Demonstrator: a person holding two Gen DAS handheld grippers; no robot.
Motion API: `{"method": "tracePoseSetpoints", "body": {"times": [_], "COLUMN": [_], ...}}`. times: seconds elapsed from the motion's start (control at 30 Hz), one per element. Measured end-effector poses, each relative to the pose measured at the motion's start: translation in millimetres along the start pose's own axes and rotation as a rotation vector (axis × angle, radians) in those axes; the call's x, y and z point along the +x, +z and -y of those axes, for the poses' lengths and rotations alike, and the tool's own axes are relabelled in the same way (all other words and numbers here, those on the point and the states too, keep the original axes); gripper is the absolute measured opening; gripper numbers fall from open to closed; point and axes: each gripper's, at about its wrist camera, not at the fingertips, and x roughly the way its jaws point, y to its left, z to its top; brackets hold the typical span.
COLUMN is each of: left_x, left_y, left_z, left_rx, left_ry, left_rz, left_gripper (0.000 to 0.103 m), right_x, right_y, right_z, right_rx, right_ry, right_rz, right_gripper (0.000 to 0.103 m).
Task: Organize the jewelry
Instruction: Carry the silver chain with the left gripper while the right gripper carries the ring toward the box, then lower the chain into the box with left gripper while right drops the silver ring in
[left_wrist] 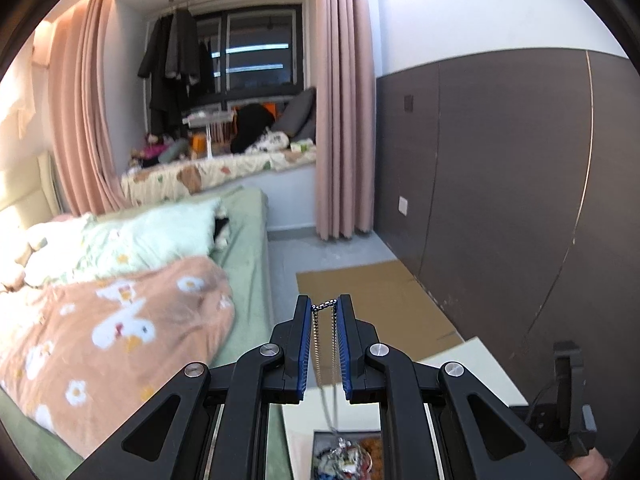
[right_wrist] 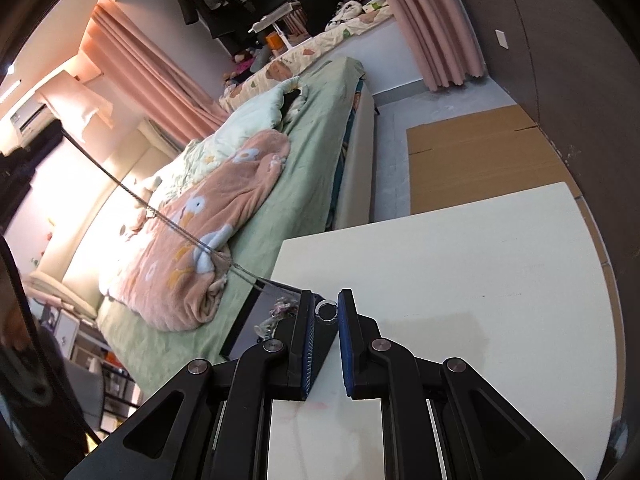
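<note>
My left gripper (left_wrist: 325, 305) is shut on a thin silver chain (left_wrist: 316, 344), pinched at the fingertips. The chain's two strands hang down between the blue pads to a dark tray (left_wrist: 314, 438) holding a heap of jewelry (left_wrist: 344, 456). In the right wrist view the same chain (right_wrist: 160, 212) runs taut from the upper left down to the tray (right_wrist: 244, 320), where small trinkets (right_wrist: 284, 306) lie. My right gripper (right_wrist: 327, 304) is shut on a small silver ring (right_wrist: 326, 312), held at the tips above the white table (right_wrist: 460, 280), just right of the tray.
The table (left_wrist: 472, 368) stands beside a bed with a green sheet (right_wrist: 304, 184) and a peach blanket (right_wrist: 224, 216). Flattened cardboard (right_wrist: 480, 160) lies on the floor beyond the table. A brown panelled wall (left_wrist: 500, 200) runs along the right.
</note>
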Motion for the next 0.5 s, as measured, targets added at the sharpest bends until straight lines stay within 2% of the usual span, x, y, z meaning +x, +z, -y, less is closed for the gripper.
{"method": "tracePoseSetpoints", "body": {"times": [0.37, 0.5], "left_x": [51, 67], "left_y": [-72, -92], "left_z": [-11, -14], "left_rx": [-0.102, -0.123], "left_ry": [-0.074, -0.08], "left_rz": [-0.159, -0.216], "left_gripper": [0.013, 0.014], "right_x": [20, 26], "right_y": [-3, -3], "right_z": [-8, -11], "right_rx": [-0.011, -0.018], "right_ry": [-0.016, -0.009], "right_rz": [-0.041, -0.053], "right_gripper": [0.013, 0.013]}}
